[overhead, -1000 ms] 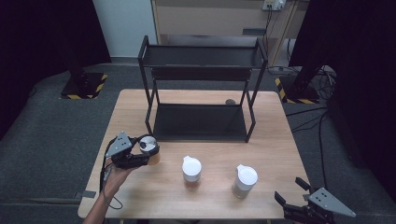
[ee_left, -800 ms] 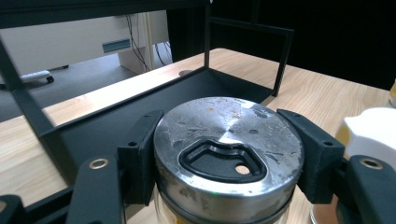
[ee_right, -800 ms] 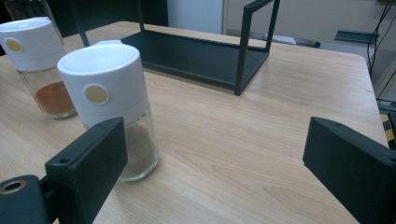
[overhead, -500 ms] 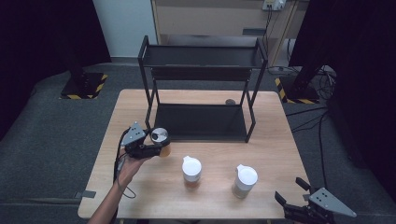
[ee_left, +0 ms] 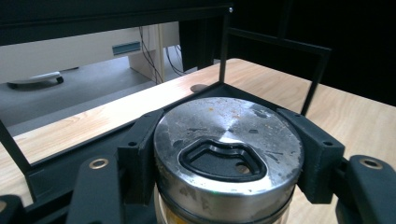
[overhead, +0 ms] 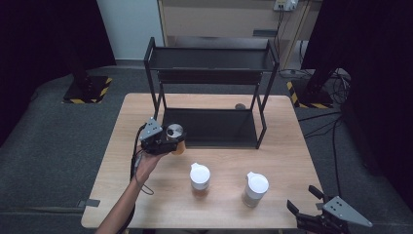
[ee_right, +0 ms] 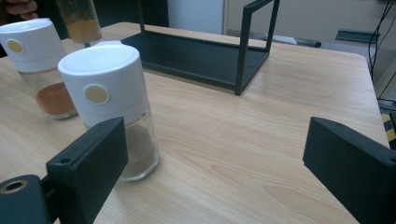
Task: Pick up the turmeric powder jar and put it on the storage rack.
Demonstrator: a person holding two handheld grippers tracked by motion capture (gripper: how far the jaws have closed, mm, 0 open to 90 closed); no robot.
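Tongs [overhead: 171, 143] of the left hand are clamped on a steel-lidded jar [overhead: 175, 132], held above the surface [overhead: 122, 146] at the rack's [overhead: 209, 127] 8 o'clock corner. Right tongs [ee_right: 212, 163] are held apart at the surface's 5 o'clock edge, with a white-capped jar [ee_right: 109, 105] just beside one jaw.

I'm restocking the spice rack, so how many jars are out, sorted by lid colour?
White-lidded jars: 2, one with reddish-brown powder and one with grey-brown powder, both standing on the table.
Metal-lidded jars: 1, the metal-lidded jar held in the left gripper near the rack.
Total: 3 jars.
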